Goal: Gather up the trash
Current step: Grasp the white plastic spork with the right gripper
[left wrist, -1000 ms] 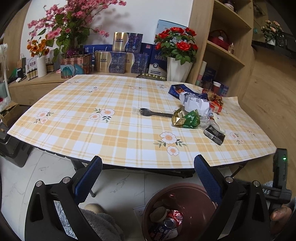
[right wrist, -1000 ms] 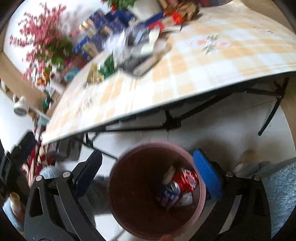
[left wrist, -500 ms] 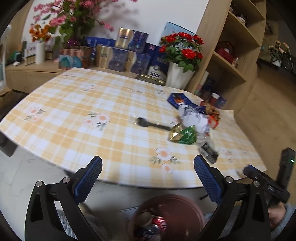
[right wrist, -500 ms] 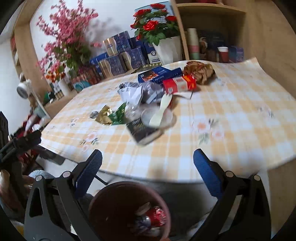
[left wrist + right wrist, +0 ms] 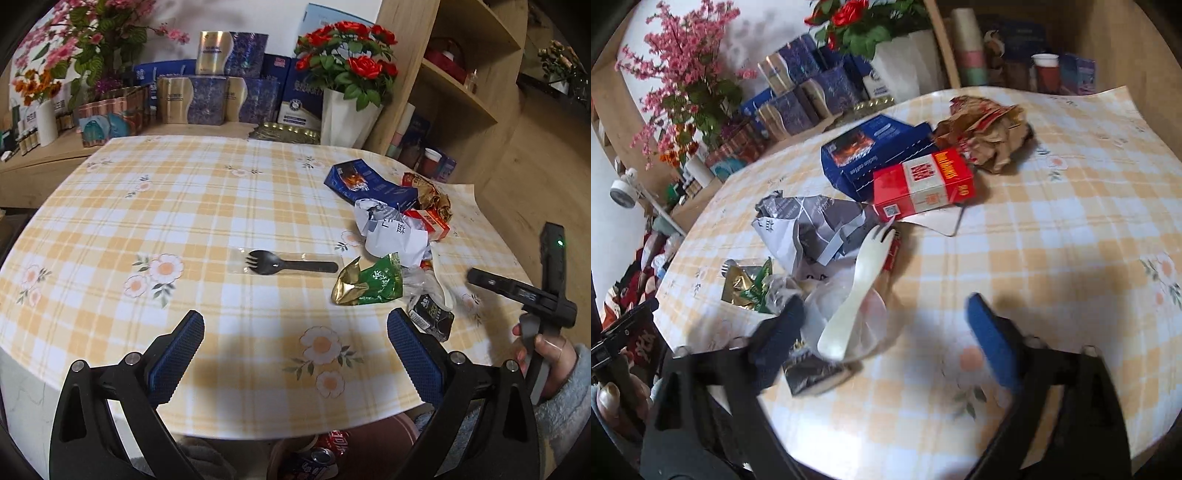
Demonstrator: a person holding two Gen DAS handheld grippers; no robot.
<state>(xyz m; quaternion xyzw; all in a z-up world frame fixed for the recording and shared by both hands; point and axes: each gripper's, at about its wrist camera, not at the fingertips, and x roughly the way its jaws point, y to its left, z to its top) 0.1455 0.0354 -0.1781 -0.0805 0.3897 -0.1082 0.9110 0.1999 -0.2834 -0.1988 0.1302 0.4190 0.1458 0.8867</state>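
Right wrist view: litter lies heaped on a table (image 5: 1071, 206) under a yellow checked cloth with flower prints. A white plastic spork (image 5: 855, 291) rests on a clear plastic lid (image 5: 871, 332) at the near end of the heap, its tines touching a crumpled grey-and-white paper (image 5: 812, 229). A small dark packet (image 5: 812, 373) lies just under the lid's near edge, blurred. Behind the spork sits a red cigarette pack (image 5: 923, 184), leaning on a blue carton (image 5: 871, 147), with a crumpled brown wrapper (image 5: 986, 133) beside them. A green-and-gold foil wrapper (image 5: 746, 288) lies at the left of the heap.

The right gripper (image 5: 886, 325) hovers above the near end of the heap, its blue pads set wide; its jaws have just been closing somewhat, and the pads touch nothing.

From the left wrist camera, the left gripper (image 5: 295, 347) hangs over bare cloth near the table's front edge, jaws wide apart and empty. A black spork (image 5: 288, 264) in a clear sleeve lies ahead of it, just left of the heap. A hand (image 5: 546, 354) in a fleecy grey sleeve holds the other tool at the right. Below the table's edge shows the rim of a brown bin (image 5: 388, 435) holding a can (image 5: 317, 458). Red roses in a white vase (image 5: 347, 114) and stacked boxes (image 5: 221, 88) stand behind the table.
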